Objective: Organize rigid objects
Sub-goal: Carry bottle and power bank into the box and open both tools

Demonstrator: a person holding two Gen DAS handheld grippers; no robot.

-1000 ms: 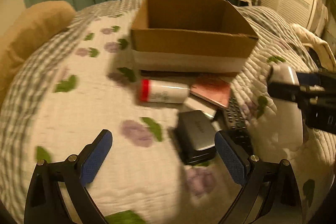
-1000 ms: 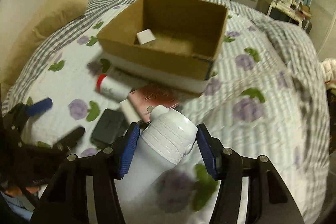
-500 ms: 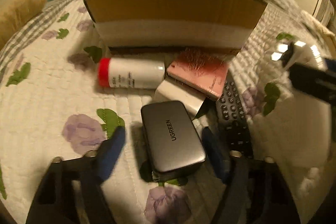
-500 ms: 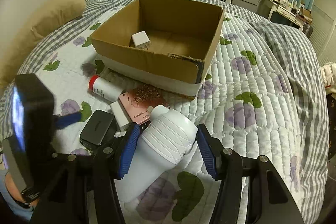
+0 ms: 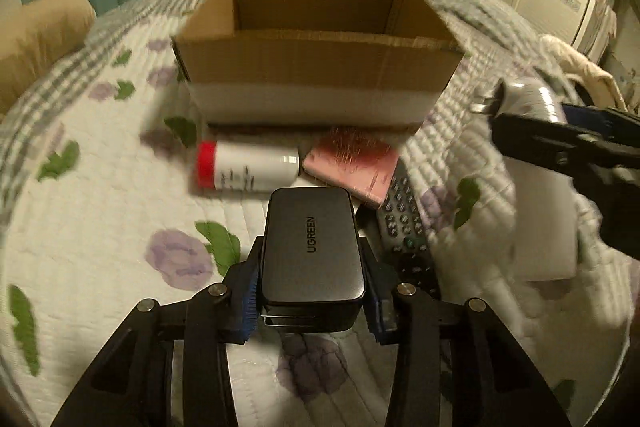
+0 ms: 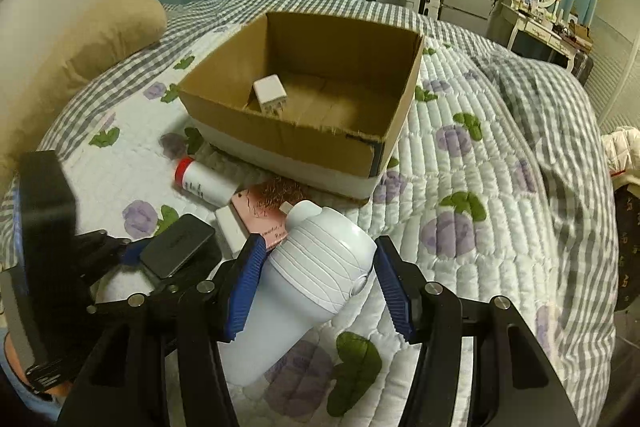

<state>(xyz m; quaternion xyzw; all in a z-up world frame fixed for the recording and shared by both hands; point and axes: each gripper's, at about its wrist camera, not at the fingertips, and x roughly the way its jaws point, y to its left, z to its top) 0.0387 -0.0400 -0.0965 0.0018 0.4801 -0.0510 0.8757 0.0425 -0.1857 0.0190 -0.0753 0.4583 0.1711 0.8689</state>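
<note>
Two grabs are on the go at once. The left gripper (image 5: pixel 312 291) has its jaws clamped on the dark UGREEN charger (image 5: pixel 313 247), which sits square between them, and the right gripper (image 6: pixel 316 291) has its jaws clamped on the white bottle (image 6: pixel 308 279). The cardboard box (image 6: pixel 372 155) sits straight ahead of both sets of jaws on the bed (image 6: pixel 500 195), with a small white adapter (image 6: pixel 270 91) already inside.

I'd say this is the carry step: next up, lift each item over the near wall and let go inside.

Compared with a second ago, the left jaws were wide apart with the charger lying loose ahead of them; now they've closed on it. The bottle grip looks unchanged.
</note>
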